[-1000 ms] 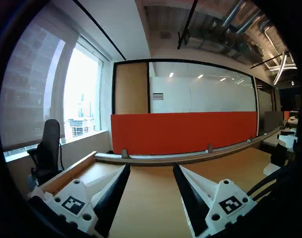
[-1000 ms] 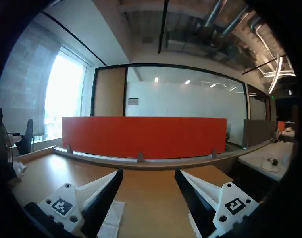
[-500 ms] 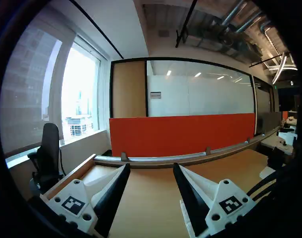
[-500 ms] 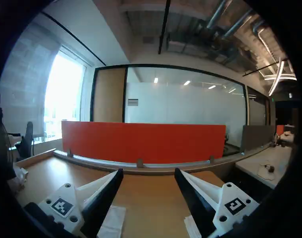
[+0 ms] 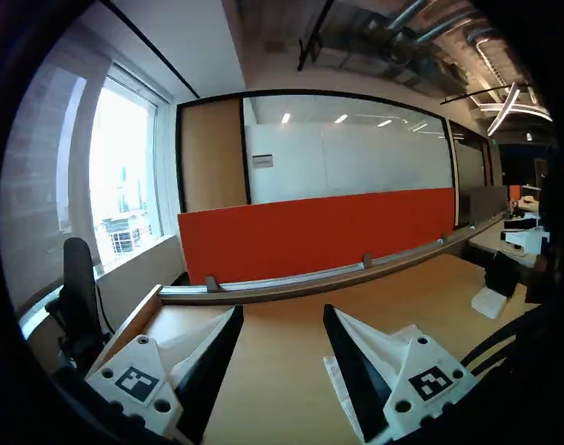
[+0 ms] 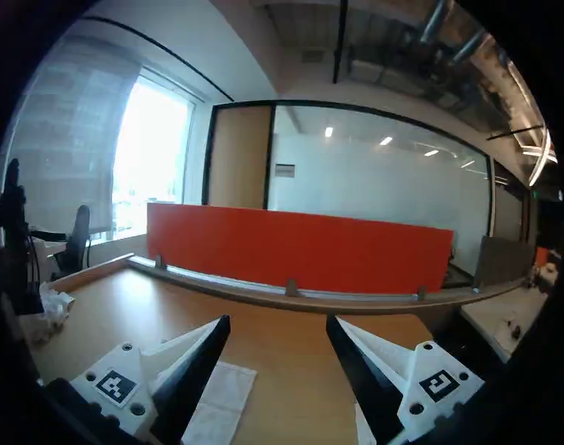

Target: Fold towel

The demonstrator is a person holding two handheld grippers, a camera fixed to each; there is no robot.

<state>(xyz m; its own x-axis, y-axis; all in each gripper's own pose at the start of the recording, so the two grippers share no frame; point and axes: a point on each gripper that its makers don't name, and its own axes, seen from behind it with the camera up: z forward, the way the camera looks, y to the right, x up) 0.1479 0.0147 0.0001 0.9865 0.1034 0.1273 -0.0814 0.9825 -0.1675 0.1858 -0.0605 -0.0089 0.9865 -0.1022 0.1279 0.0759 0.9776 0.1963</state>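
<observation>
Starting at the left of the left gripper view: past a bright window and a dark office chair (image 5: 78,293), find the left gripper (image 5: 282,311) spread wide above the wooden desk (image 5: 282,371), pinching nothing. Just by its right-hand finger, note a pale strip of the towel (image 5: 333,382) lying flat on the wood, with the rest hidden under that finger. Farther right, a small white item (image 5: 491,302) beside a black object, both too small to identify. In the right gripper view, also from the left: a crumpled white wad (image 6: 48,315) near the desk edge, then the towel (image 6: 226,386) flat beneath the left-hand finger, then the right gripper (image 6: 278,320), likewise spread and empty. Judged as the approach before the 1st grasp. To do it well: tip both grippers down toward the cloth, bring 1 near corner between each pair of fingers, slide the lower finger under a single layer, close firmly, then lift both corners level and carry them across together to square up the edges. As for writing: black-and-white square code markers on all 4 fingers, no letters; a small wall sign (image 5: 263,161) above the orange partition (image 5: 319,230), too small to read; no brand legible.
</observation>
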